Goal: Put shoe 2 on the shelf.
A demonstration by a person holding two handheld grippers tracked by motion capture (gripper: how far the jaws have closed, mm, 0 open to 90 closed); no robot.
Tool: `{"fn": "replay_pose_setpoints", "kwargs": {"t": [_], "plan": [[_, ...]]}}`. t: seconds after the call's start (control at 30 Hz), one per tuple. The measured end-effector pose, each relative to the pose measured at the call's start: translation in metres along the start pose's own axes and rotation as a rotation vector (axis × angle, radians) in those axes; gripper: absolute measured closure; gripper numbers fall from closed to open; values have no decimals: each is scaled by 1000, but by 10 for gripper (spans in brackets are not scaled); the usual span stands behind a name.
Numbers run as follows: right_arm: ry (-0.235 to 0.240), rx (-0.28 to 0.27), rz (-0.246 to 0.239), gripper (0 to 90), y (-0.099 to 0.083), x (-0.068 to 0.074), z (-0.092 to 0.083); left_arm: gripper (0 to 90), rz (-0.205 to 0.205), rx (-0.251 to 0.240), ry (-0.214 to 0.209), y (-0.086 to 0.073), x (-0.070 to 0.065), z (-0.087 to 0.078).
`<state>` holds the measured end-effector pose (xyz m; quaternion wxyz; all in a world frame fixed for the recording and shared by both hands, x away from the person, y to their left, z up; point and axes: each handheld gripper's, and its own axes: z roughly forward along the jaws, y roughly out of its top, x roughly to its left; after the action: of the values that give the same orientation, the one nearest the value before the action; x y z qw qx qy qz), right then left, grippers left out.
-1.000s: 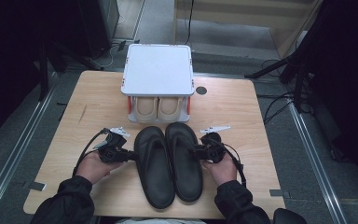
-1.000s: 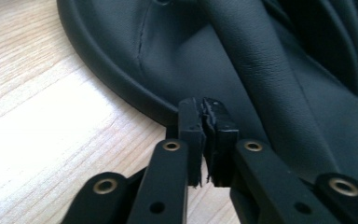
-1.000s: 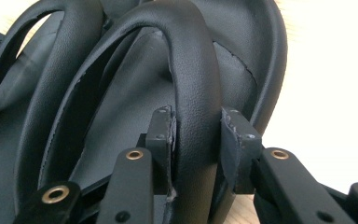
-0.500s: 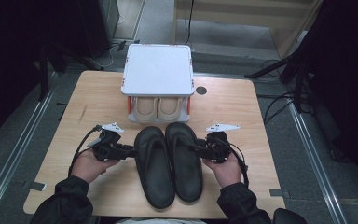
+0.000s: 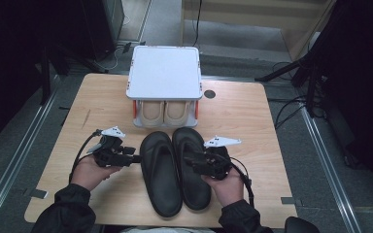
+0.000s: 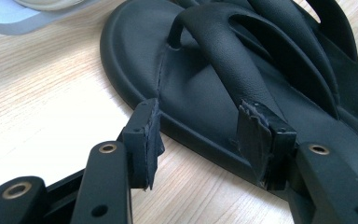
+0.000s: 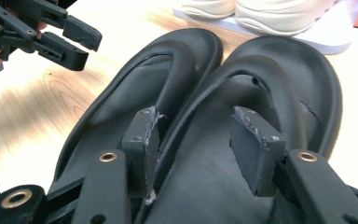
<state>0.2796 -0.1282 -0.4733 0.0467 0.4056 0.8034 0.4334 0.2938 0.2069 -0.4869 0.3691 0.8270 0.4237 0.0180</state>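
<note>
no readable text, labels, brands, numbers

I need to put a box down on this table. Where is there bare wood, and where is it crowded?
Bare wood lies left of the shoe rack up to the table edge, and right of it past the small dark hole. The near middle is crowded: two black sandals with the left tongs and right tongs beside them.

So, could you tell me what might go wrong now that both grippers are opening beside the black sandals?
The left gripper, jaws just opened, sits against the left sandal; pulling back carelessly could snag its rim and drag it. The right gripper, also opened, hangs over the right sandal near its strap, which could catch. A nudged sandal might bump the rack holding beige shoes.
</note>
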Motion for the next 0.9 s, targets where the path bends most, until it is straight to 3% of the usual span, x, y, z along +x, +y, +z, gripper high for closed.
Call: {"fn": "replay_pose_setpoints", "kwargs": {"t": [0.3,0.6,0.9], "plan": [[-17,-45,0,515,-6,12,9,478,3,-16,10,0,1,-1],[-26,-29,7,425,-7,19,21,445,-34,-50,28,0,4,-6],[-62,-12,-2,383,-9,27,33,439,-33,-46,35,0,5,-6]]}}
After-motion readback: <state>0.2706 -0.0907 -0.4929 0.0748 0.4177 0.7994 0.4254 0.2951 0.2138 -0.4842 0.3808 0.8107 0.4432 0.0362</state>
